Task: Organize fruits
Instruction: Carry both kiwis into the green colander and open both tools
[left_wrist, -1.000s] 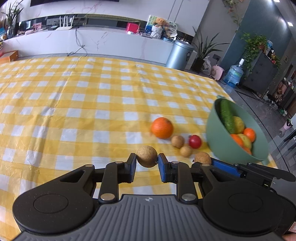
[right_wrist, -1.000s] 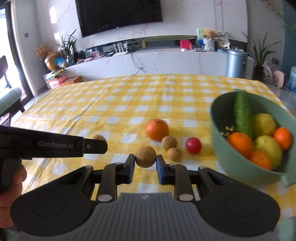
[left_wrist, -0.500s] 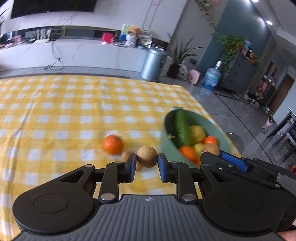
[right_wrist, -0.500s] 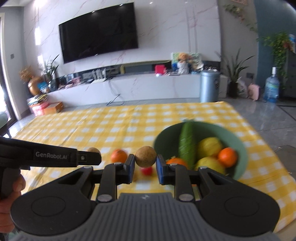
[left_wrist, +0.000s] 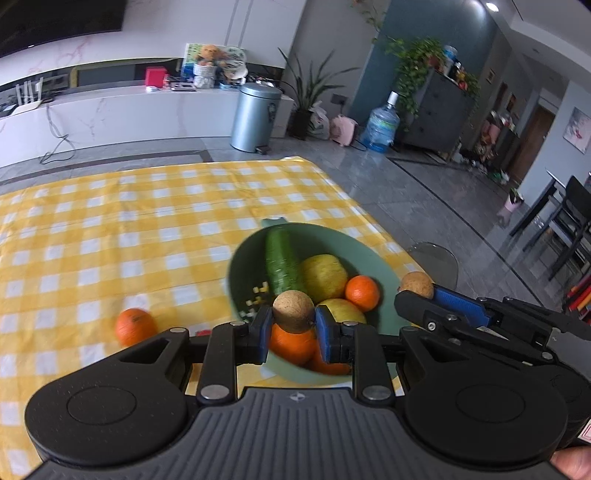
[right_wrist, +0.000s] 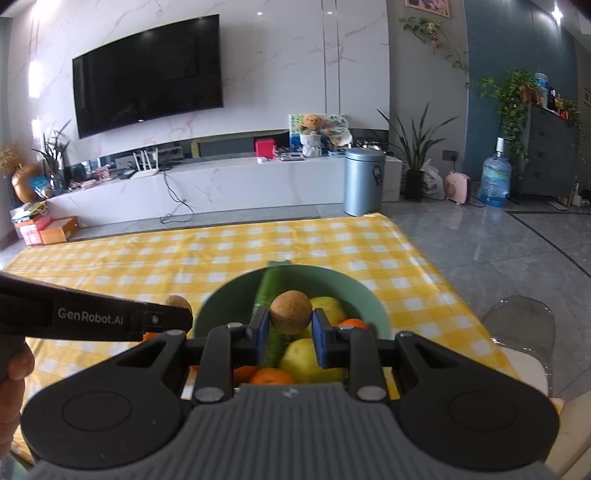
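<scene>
Left wrist view: left hand-held gripper (left_wrist: 293, 328) clamps a brown fruit (left_wrist: 293, 311) above the bowl (left_wrist: 384, 277); right hand-held gripper (right_wrist: 289, 334) clamps another fruit (right_wrist: 290, 312).

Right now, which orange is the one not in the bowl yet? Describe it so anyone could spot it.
Start at the green bowl on the yellow checked tablecloth. To its left in the left wrist view, one orange sits alone on the cloth. Unlike the others, it lies outside the bowl.

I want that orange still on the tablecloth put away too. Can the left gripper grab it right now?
Probably not yet. The left gripper is shut on a brown fruit over the green bowl, so its jaws are full. The orange itself lies unblocked.
</scene>
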